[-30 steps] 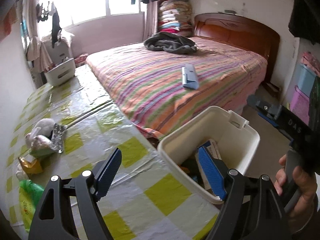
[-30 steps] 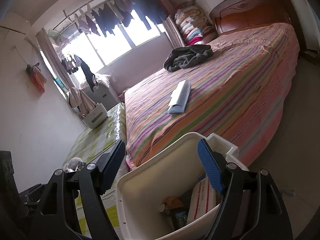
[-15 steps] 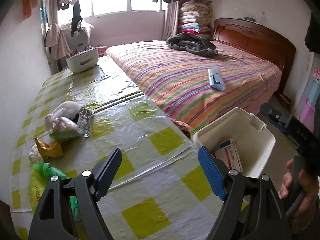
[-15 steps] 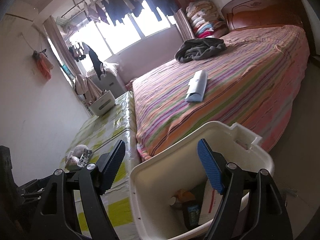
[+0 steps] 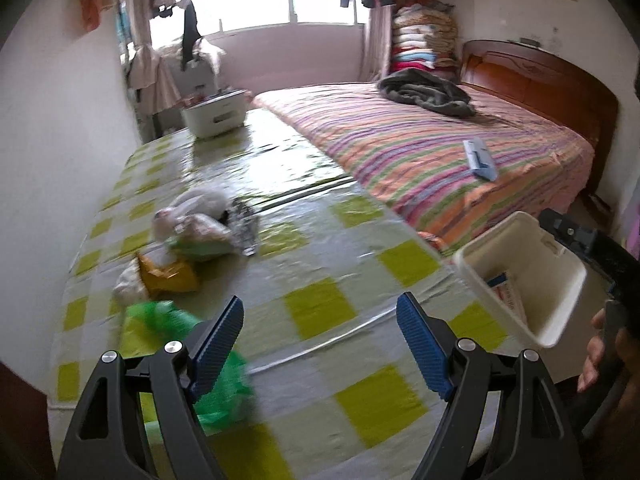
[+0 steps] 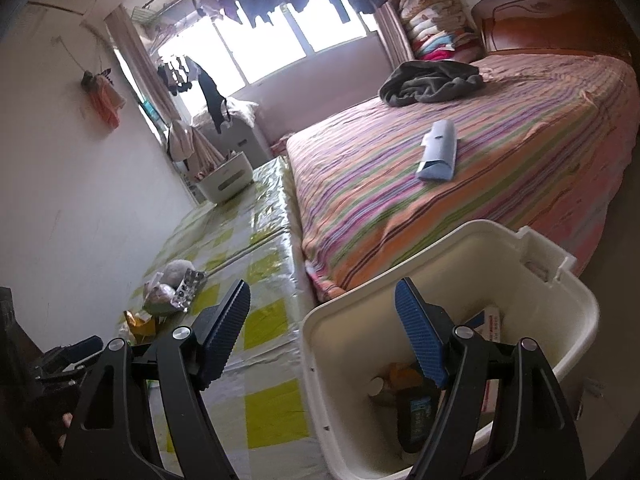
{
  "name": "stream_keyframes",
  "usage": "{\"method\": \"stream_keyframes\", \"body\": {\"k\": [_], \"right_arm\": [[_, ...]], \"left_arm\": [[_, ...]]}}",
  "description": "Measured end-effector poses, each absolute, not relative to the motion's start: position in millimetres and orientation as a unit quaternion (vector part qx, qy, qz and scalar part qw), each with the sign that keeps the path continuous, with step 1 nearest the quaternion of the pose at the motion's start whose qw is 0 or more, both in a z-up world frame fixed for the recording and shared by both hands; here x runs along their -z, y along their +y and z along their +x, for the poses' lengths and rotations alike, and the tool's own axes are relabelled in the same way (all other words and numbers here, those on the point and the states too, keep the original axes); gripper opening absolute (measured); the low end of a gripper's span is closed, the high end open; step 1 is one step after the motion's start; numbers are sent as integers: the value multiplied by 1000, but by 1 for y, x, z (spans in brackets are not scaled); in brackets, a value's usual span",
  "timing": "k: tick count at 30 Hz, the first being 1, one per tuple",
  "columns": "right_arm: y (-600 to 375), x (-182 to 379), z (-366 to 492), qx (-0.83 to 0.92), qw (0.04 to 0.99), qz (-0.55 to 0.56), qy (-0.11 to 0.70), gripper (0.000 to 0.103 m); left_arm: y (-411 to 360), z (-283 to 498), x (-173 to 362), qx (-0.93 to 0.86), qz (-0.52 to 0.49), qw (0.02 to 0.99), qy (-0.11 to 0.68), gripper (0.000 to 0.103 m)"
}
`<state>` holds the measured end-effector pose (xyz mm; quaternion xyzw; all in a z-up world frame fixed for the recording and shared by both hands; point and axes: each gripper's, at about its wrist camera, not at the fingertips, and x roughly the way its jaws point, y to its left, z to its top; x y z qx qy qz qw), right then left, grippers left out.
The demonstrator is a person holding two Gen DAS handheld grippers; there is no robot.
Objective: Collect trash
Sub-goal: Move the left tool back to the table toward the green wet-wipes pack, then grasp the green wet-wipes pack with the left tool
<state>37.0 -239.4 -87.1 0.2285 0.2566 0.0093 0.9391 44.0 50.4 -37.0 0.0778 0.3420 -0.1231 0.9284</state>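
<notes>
Trash lies in a pile on the yellow-checked table [image 5: 320, 248]: a green plastic bag [image 5: 168, 320], a yellow wrapper [image 5: 168, 276], a white crumpled bag [image 5: 196, 208] and a foil blister pack [image 5: 246, 228]. My left gripper [image 5: 320, 304] hangs open and empty over the table, its left finger just above the green bag. A white bin [image 5: 560, 304] sits off the table's right edge with a box [image 5: 506, 292] in it. My right gripper [image 6: 323, 286] is open, its right finger over the bin [image 6: 348, 344], which holds the box [image 6: 494, 326] and a dark bottle [image 6: 416, 412].
A striped bed [image 5: 420, 152] runs along the table's right side, with a blue folded item [image 5: 480, 156] and a dark cloth [image 5: 424, 92] on it. A white basket [image 5: 216, 116] stands at the table's far end. A hand [image 5: 600, 344] grips the right tool's handle.
My left gripper has swung left from the bin toward the trash pile, and the green bag now lies under its left finger. The right gripper has turned slightly, still over the bin.
</notes>
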Motion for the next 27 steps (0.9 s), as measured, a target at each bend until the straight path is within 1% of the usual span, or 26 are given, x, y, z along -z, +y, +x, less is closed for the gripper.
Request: {"method": "stream_keyframes", "body": {"k": [11,19,27], "right_arm": [[-210,90,50,-34,937,210,277,74],[-187,93,56,-56,935,198,290,74],[-175,92,55,-69,935,193,290,75]], "left_arm": [[131,55,47,49,6,927,371,77],[166,61,62,11,-17,918,397,77],[178,69,83,5,-25,902,430,77]]}}
